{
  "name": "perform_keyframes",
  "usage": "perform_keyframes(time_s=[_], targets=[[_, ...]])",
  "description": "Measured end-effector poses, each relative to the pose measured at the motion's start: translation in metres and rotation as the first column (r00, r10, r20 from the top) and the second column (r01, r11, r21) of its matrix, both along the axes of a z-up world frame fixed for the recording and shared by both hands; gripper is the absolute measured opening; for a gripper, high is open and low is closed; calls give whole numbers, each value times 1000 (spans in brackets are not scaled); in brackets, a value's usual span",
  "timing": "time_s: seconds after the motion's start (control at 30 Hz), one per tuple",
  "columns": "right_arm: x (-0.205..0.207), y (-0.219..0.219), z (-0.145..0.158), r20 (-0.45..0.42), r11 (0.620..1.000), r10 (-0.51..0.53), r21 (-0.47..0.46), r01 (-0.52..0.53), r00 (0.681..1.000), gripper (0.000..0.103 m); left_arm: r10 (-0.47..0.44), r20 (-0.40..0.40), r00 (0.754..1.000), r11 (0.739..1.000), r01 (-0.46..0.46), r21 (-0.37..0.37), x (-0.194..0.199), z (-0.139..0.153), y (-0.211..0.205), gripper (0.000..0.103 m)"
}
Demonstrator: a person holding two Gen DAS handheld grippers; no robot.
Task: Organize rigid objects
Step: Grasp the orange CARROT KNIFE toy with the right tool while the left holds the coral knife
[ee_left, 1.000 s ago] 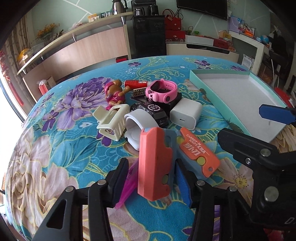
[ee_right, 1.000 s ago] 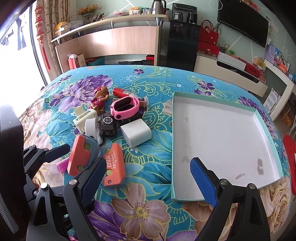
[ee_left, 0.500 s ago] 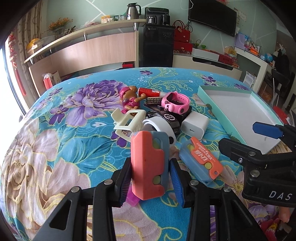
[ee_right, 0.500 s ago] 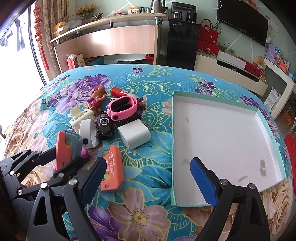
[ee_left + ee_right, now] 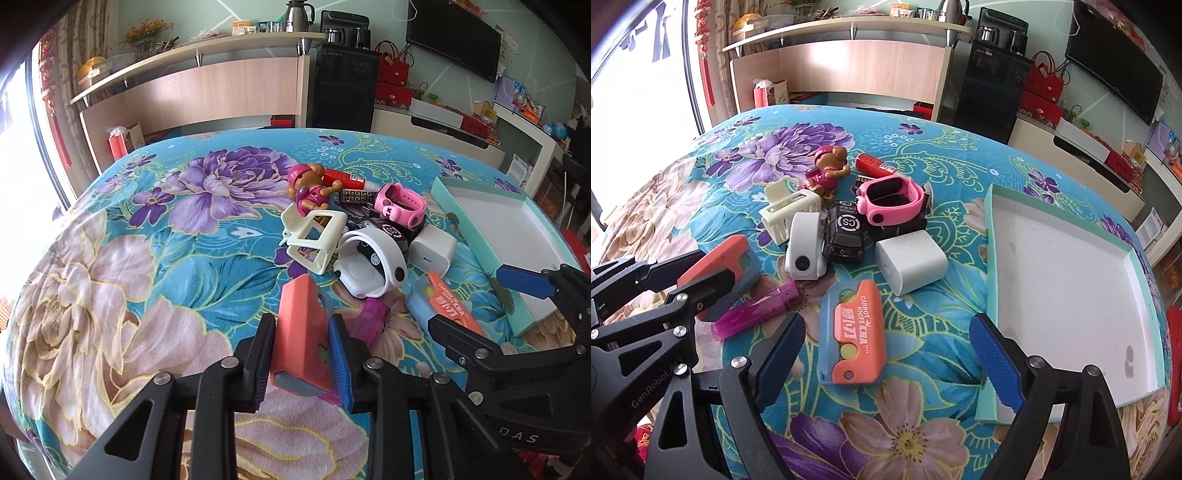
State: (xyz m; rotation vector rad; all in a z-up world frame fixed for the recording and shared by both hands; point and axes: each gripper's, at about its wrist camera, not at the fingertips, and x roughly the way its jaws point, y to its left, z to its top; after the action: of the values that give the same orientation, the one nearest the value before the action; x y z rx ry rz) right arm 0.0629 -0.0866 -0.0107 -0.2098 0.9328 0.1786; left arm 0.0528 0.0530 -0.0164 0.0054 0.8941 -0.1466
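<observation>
My left gripper (image 5: 301, 332) is shut on a coral and grey toy knife (image 5: 295, 295), which is raised a little off the flowered cloth; in the right wrist view it shows at the left (image 5: 718, 260). My right gripper (image 5: 886, 328) stands wide with its jaws closing slightly. An orange and blue carrot knife (image 5: 851, 332) lies on the cloth between its fingers, untouched by the pads. A teal tray (image 5: 991, 258) with a white floor sits to the right, with nothing in it.
A cluster lies beyond the grippers: purple tube (image 5: 757, 310), white charger (image 5: 910, 266), black toy car (image 5: 846, 232), pink watch (image 5: 890, 201), white band (image 5: 805, 243), cream clip (image 5: 786, 214), puppy figure (image 5: 827, 166), red tube (image 5: 875, 164). Shelves and cabinets stand behind the table.
The left jaws closed onto the coral knife and tipped it up off the cloth. The right gripper shifted left, so the orange knife now lies between its fingers.
</observation>
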Motion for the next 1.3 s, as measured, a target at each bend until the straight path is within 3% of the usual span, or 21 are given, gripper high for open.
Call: perform_keyframes(time_s=[0.17,0.23,0.3,0.43,0.57,0.7,0.97,1.17,1.3], targets=[[4,7,-9,-37,1000,16,-17,-16,999,85,-1,-13,1000,1000,0,-18,1,-3,3,32],[6,7,-12,-52,1000,14,-18,-15,999,73,1,-13,1000,1000,-1,-22,2,-4,4,33],[9,7,-17,-72,1000,-2,-25,0,997,71,4,-14,1000,1000,-4,-29,2,-5,5,34],[14,3,-23,-110,1000,-26,-9,25,994,71,43,-17,999,999,-43,-9,4,-6,13,61],[15,1,-23,-116,999,-35,2,36,993,70,70,-20,997,997,-71,-38,5,-5,25,63],[16,0,-23,-116,999,-43,3,44,992,67,86,-13,996,996,-86,-21,4,-4,29,64],[19,1,-23,-128,997,-68,9,70,989,65,6,-29,1000,1000,-5,24,3,-11,6,64],[18,3,-24,-126,997,-69,16,71,990,59,16,-49,999,999,-15,37,5,-20,7,64],[15,6,-24,-116,998,-49,20,51,992,48,28,-43,999,999,-26,43,5,-19,10,50]])
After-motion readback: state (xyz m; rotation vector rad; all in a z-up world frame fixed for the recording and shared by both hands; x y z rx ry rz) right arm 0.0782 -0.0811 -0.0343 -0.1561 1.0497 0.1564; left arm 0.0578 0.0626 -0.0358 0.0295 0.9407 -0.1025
